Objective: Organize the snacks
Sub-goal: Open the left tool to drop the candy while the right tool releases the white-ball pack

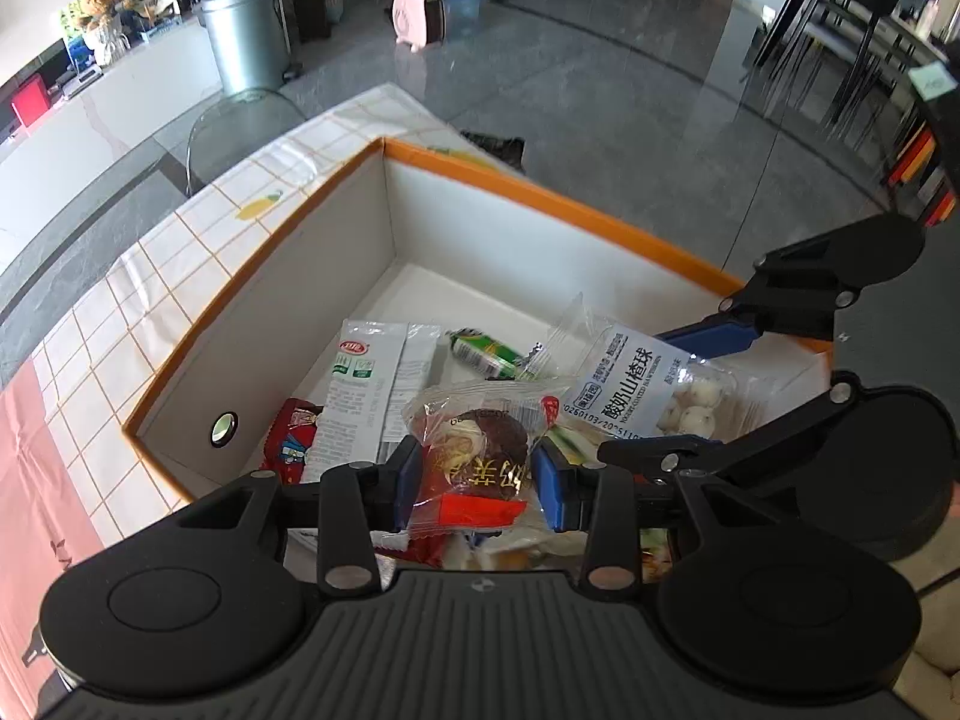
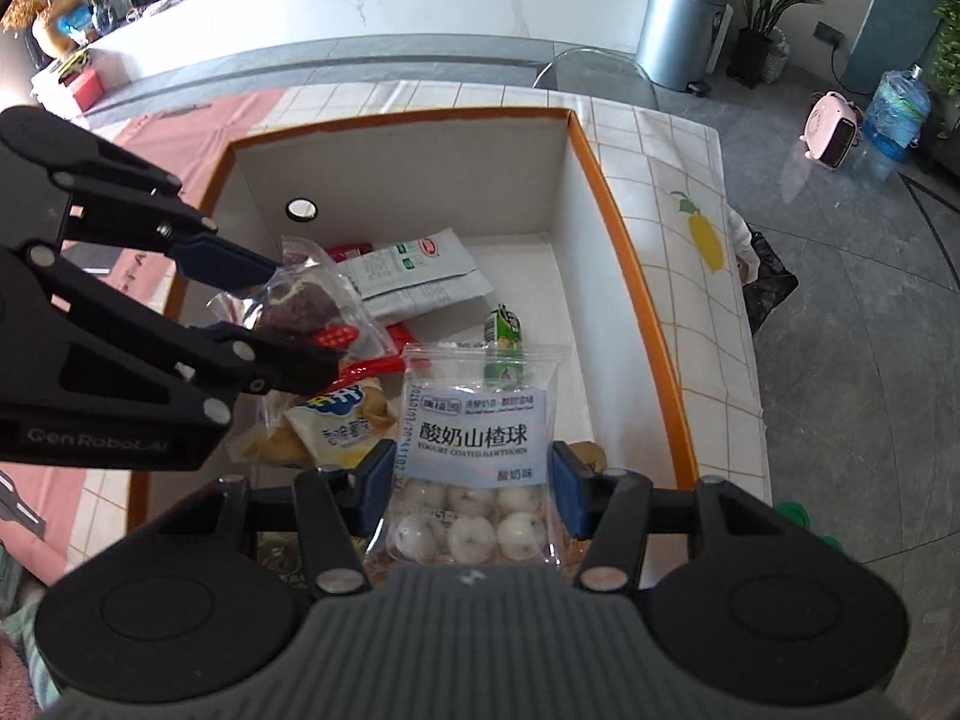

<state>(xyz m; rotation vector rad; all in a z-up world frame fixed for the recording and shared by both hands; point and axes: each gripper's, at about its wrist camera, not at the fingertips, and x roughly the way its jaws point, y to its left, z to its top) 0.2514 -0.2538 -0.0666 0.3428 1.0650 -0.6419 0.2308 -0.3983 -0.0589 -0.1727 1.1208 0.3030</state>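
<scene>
Left gripper (image 1: 477, 480) clenches the cake packet (image 1: 480, 450) at lower centre; right gripper (image 2: 471, 489) grasps the hawthorn-ball bag (image 2: 474, 468) — both light, crinkly, slippery; pinch the film edges, not the crushable contents.

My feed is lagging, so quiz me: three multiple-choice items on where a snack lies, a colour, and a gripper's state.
1. The green packet lies
A. in the box
B. on the tablecloth
C. on the floor

2. The box rim is
A. blue
B. orange
C. black

3. The right gripper is
A. open, with nothing in it
B. out of view
C. shut on the bag of white balls

Key: 1 A, white box walls surround it; 2 B, an orange band tops the walls; 3 C, both pads press the bag's sides.
</scene>
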